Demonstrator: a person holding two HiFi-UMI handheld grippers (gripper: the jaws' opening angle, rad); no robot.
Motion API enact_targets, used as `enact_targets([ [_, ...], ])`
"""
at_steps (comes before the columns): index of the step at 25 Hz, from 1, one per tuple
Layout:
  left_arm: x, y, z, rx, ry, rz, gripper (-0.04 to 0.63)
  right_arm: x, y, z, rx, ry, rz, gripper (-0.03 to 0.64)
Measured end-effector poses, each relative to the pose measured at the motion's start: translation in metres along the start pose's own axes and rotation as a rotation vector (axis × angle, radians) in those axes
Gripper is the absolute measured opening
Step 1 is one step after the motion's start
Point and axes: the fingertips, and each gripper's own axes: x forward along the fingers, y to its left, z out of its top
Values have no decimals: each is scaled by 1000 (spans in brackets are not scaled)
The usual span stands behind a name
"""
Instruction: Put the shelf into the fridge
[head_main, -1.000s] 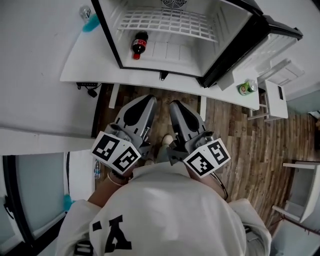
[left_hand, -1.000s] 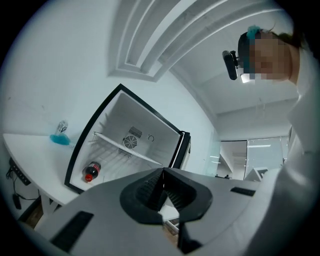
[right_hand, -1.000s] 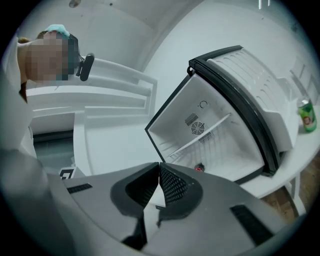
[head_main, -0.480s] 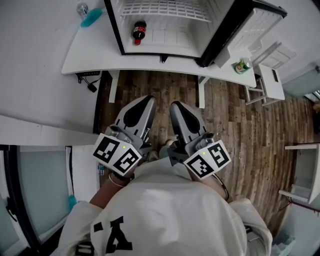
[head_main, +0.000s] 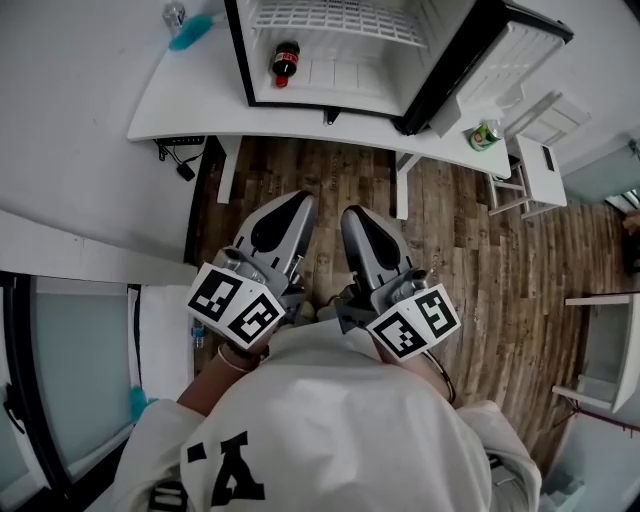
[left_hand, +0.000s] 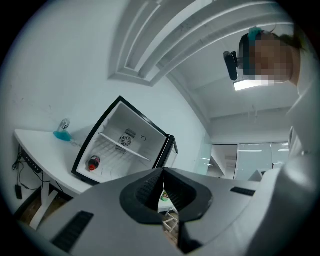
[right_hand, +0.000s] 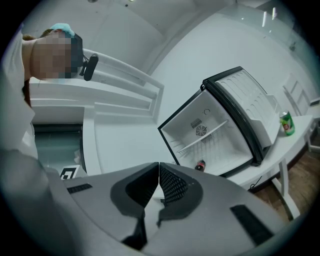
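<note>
The open mini fridge (head_main: 340, 60) stands on the white table (head_main: 190, 100) at the top of the head view. A white wire shelf (head_main: 330, 15) sits inside it, above a cola bottle (head_main: 286, 62) lying on the fridge floor. The left gripper view shows the fridge (left_hand: 122, 145), its shelf (left_hand: 125, 146) and the bottle (left_hand: 92, 162) far ahead. The right gripper view shows the same fridge (right_hand: 215, 130). My left gripper (head_main: 300, 198) and right gripper (head_main: 350, 213) hang side by side over the wooden floor, well short of the table. Both are shut and hold nothing.
The fridge door (head_main: 500, 50) swings open to the right. A green can (head_main: 487, 133) stands on the table's right end, and a glass with a blue base (head_main: 185, 30) at its left. A small white side table (head_main: 545, 170) is at the right. A white partition (head_main: 80, 260) runs along the left.
The fridge and table have slid toward the top of the head view, so more floor shows in front of the grippers. Both grippers stay shut and side by side.
</note>
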Motion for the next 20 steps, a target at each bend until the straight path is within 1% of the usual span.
enact_targets([
  [4,-4,-10,1,18,-6,-4,8,-5,5,3,-3,-9,21,29],
  [8,-11,-17,5,35,-23,20,6,-12,14,6,-4,-10,55,29],
  [11,-16,-29,5,46,-34,33,8,-25,16,8,-8,-5,63,29],
  [15,-19,-58,-8,39,-36,27,6,-56,15,14,-26,1,52,29],
  [20,-25,-106,-36,21,-23,7,7,-109,13,20,-27,8,33,29],
])
